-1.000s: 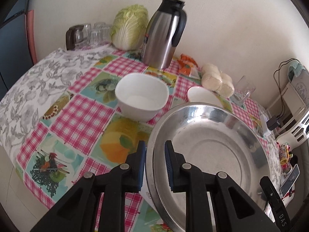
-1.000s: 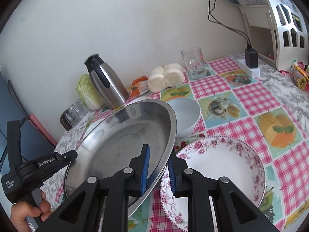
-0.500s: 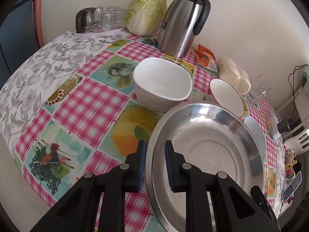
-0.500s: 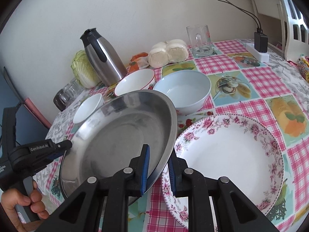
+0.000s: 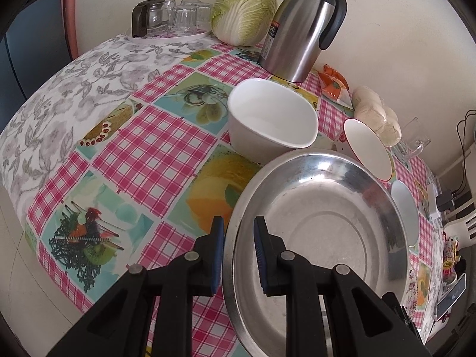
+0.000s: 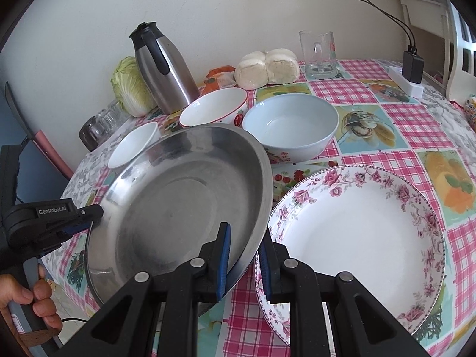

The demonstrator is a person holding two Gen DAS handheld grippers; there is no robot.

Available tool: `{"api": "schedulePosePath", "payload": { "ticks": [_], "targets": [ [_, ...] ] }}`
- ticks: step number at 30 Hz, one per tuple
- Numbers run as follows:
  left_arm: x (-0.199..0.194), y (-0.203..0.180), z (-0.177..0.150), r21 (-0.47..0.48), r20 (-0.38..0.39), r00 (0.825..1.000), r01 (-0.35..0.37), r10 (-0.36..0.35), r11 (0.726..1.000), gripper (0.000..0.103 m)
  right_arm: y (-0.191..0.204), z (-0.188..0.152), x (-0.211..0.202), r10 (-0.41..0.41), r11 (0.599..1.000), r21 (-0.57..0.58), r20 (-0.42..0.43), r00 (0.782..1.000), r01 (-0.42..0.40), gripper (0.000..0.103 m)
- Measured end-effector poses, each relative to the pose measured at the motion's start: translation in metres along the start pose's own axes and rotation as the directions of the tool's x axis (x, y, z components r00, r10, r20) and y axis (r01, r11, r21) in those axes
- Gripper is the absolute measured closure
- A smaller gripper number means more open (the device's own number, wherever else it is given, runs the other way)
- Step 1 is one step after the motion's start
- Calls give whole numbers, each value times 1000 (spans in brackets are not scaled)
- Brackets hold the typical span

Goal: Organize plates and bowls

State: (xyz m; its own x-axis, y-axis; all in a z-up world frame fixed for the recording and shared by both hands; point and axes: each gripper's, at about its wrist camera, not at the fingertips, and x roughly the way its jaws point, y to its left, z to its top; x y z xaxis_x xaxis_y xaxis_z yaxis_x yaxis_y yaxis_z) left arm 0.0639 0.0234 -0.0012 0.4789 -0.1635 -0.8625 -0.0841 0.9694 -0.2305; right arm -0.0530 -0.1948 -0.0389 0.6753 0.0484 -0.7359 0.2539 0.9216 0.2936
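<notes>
A wide steel plate [image 5: 321, 232] [image 6: 178, 208] hangs just above the tablecloth, held by its rim on two sides. My left gripper [image 5: 238, 250] is shut on the near rim in its own view. In the right wrist view it [image 6: 89, 212] grips the plate's left edge. My right gripper [image 6: 244, 255] is shut on the opposite rim, right beside a flowered plate [image 6: 357, 232]. Behind the steel plate stand a white bowl [image 5: 270, 122] [image 6: 134, 144], a red-rimmed bowl [image 5: 367, 148] [image 6: 212, 107] and a pale blue bowl [image 6: 290, 125] [image 5: 404, 211].
Along the wall stand a steel thermos jug [image 5: 300, 26] [image 6: 162, 68], a cabbage [image 5: 244, 9], a tray of glasses [image 5: 172, 17], bagged buns [image 6: 267, 67] and a glass mug [image 6: 318, 55]. A power strip [image 6: 407, 80] lies far right. A hand [image 6: 23, 300] holds the left gripper's handle.
Both grippers have come down with the steel plate between them. It now sits lower, closer to the table and alongside the flowered plate. The grips are unchanged.
</notes>
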Motion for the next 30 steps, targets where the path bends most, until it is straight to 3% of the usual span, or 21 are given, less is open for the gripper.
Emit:
{"api": "schedulePosePath", "payload": {
  "ticks": [11,19,30],
  "targets": [
    [-4,1,0,7,18,999,-33,33,999,83,6,0,-4,5,1000,-21,17,1000,-5,83],
    [-2,-3,-1,25,12,999,-39,39,999,83,2,-3,7,-20,1000,-19,-34,999,20,83],
    [12,-1,-6,39,-59,996,-63,66,997,85,1,-4,11,-32,999,-25,-58,998,30,83]
  ]
}}
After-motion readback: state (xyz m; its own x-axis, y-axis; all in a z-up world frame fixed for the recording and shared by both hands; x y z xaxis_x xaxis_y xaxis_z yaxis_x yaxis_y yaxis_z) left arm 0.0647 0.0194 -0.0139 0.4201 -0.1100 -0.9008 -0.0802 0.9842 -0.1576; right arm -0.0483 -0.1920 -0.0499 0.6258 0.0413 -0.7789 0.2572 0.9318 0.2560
